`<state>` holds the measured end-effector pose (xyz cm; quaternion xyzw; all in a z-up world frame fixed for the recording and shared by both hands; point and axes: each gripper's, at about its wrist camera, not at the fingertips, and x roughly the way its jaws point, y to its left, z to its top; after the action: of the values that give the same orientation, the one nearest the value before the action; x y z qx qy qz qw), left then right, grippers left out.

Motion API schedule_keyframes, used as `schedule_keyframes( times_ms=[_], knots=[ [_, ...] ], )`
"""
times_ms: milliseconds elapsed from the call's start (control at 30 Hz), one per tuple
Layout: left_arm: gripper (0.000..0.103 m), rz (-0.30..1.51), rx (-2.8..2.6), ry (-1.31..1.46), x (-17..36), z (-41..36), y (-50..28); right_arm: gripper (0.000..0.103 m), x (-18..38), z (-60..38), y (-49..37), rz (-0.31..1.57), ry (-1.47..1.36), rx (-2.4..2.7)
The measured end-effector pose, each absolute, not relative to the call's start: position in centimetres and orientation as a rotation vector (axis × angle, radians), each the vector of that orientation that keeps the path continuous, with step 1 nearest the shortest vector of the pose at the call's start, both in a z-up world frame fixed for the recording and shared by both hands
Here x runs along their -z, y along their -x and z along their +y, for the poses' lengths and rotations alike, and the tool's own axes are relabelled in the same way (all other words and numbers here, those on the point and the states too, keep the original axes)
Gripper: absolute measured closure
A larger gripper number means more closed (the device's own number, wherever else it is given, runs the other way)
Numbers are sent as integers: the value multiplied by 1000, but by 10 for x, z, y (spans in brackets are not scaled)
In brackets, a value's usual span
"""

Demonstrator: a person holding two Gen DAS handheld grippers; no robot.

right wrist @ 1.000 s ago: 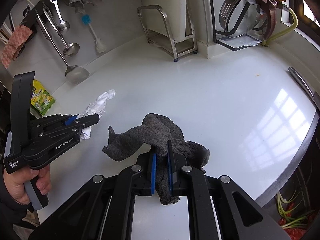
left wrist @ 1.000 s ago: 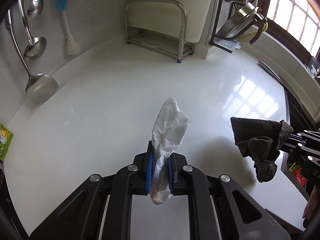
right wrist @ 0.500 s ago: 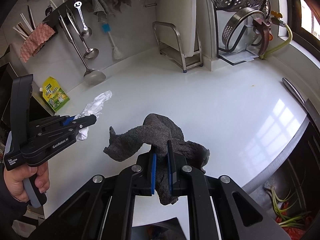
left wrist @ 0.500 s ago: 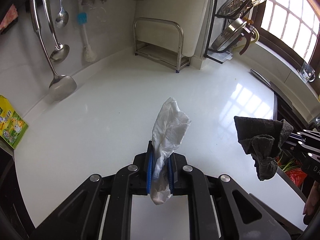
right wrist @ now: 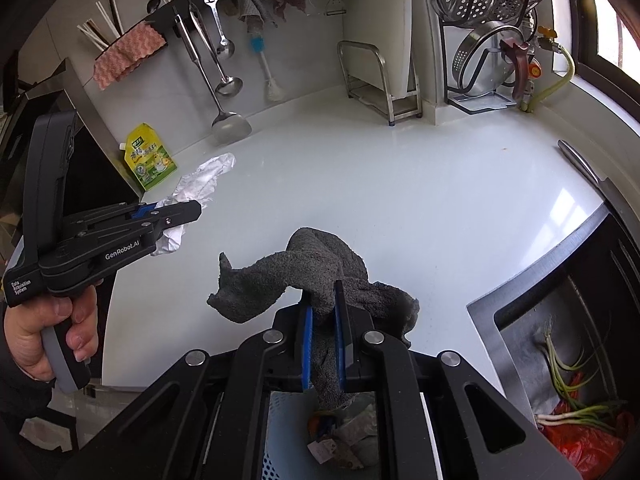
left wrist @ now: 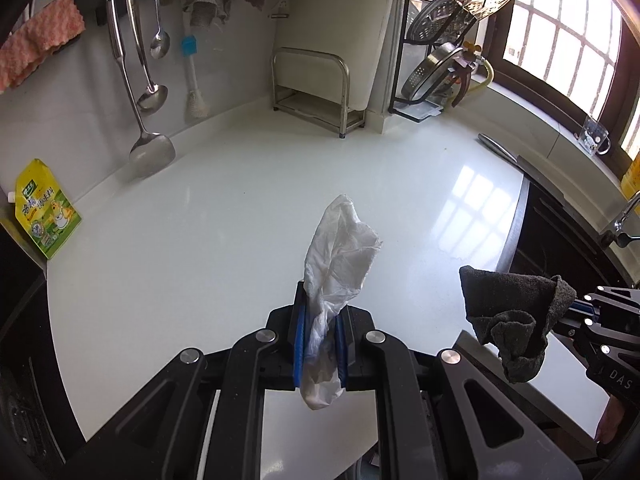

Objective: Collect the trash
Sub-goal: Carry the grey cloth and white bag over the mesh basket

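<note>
My left gripper (left wrist: pixel 319 342) is shut on a crumpled white plastic wrapper (left wrist: pixel 340 240) that sticks up from between its blue pads, held above the white counter (left wrist: pixel 224 216). The right wrist view shows this same left gripper (right wrist: pixel 192 210) from the side with the wrapper (right wrist: pixel 204 178) and a hand on its handle. My right gripper (right wrist: pixel 323 344) is shut on a dark grey cloth (right wrist: pixel 296 276) that drapes over both fingers. Under it, below the counter's front edge, a light blue bin (right wrist: pixel 276 440) with scraps inside shows. In the left wrist view the cloth (left wrist: pixel 512 320) hangs at the right.
A sink (right wrist: pixel 560 352) at the right holds green onion scraps and a red bag. Ladles (left wrist: pixel 150 148), a brush and cloths hang on the back wall. A yellow-green pouch (left wrist: pixel 44 208) leans at the left edge. A steel rack (left wrist: pixel 316 92) and a strainer stand (left wrist: pixel 448 64) are at the back.
Both grippers have drawn back and risen from the counter with their loads. More of the back wall shows, and the blue bin has come into view under the right gripper.
</note>
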<state>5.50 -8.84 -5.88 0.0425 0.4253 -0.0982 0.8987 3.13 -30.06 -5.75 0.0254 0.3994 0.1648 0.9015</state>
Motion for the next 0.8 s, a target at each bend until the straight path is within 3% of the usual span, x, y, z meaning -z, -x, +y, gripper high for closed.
schedule_keyframes(
  times_ms=[800],
  knots=[
    [91,982,250,-78,104,-126,37,94,118,-317,51,958,-80,-386]
  ],
)
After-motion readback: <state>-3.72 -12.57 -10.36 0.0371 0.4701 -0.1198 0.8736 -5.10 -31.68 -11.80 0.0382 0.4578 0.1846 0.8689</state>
